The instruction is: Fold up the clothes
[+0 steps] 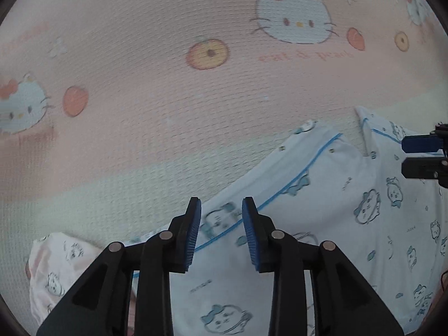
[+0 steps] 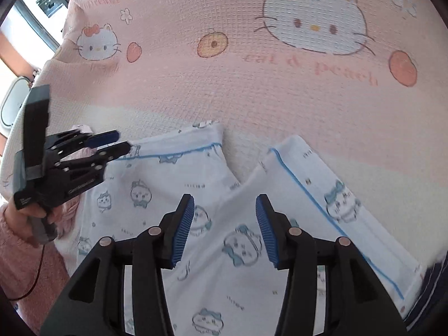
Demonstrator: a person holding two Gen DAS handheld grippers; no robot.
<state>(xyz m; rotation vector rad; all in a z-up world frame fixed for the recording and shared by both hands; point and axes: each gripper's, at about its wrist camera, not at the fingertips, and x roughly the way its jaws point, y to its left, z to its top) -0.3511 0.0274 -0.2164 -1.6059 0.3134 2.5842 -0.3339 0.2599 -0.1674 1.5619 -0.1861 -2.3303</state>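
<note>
Both my left gripper (image 1: 221, 233) and right gripper (image 2: 225, 231) jaws spread, empty, over white blue-piped cartoon-print cotton pyjama shorts (image 2: 212, 196) on pink waffle-weave "cat & peach" blanket (image 2: 252, 89).

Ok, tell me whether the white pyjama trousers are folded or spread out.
Spread out: the white pyjama trousers lie flat on the pink blanket, both legs apart.

pajama pants (image 2: 224, 196) cut off below, blanket lettering (image 1: 305, 56) blurred

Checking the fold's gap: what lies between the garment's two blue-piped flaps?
Right wrist view: between the left flap and right flap, only bare bedsheet shows.
</note>
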